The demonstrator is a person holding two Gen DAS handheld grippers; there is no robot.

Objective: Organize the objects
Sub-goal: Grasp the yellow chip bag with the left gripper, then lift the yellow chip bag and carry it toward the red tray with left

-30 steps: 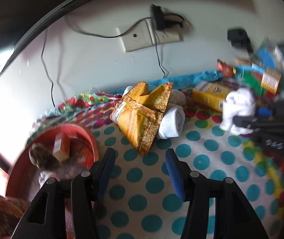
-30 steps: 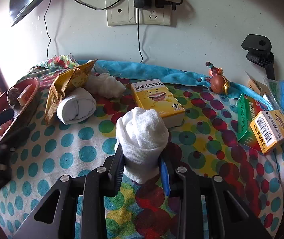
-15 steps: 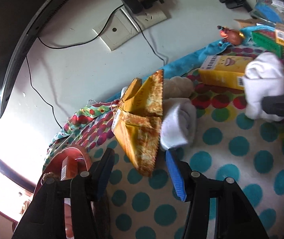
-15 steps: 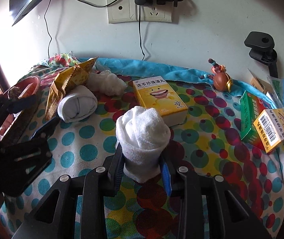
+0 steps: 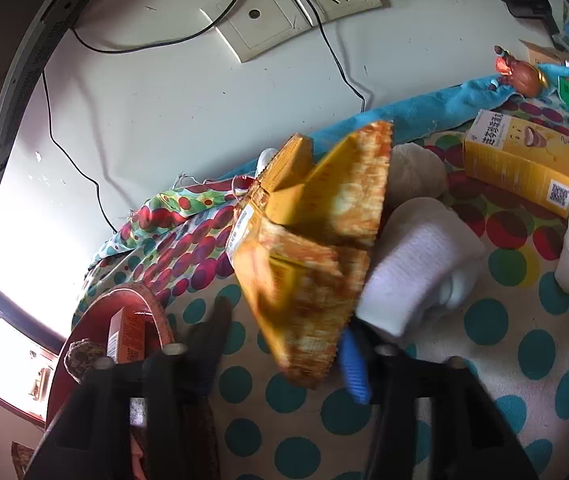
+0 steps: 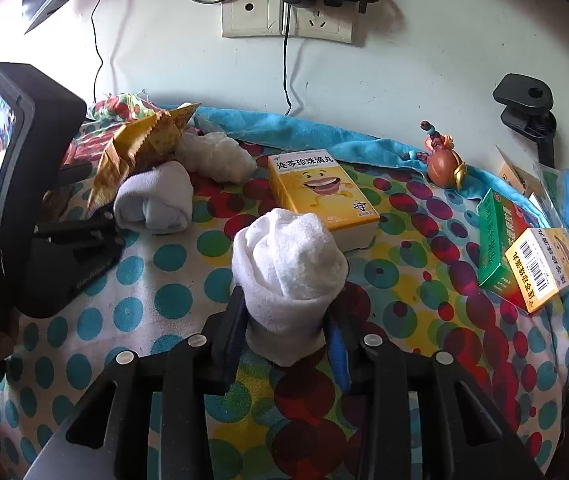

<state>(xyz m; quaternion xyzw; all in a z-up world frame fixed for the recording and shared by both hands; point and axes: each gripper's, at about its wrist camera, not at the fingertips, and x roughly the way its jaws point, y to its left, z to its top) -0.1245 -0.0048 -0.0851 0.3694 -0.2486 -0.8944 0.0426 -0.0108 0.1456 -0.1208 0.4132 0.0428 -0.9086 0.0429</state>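
Observation:
A crumpled yellow snack bag (image 5: 308, 248) lies on the polka-dot cloth, leaning on a rolled white sock (image 5: 416, 264). My left gripper (image 5: 284, 320) has its jaws closing around the bag's lower end. The blue right pad is at the bag's edge, and the blurred left finger still stands off it. In the right wrist view my right gripper (image 6: 286, 308) holds a second rolled white sock (image 6: 288, 256) upright on the cloth. Its jaws are opening, with the pads still against the sock's sides.
A red basket (image 5: 96, 312) with a small orange box (image 5: 124, 332) sits at the left edge. A yellow medicine box (image 6: 320, 192), a crumpled white cloth (image 6: 216, 156), a toy figure (image 6: 444, 160) and a green box (image 6: 496, 232) lie further back and right. The wall stands close behind.
My left gripper has come forward and down to the snack bag, and its jaws have narrowed around the bag's tip. The right gripper kept its place, its fingers slightly wider on the sock.

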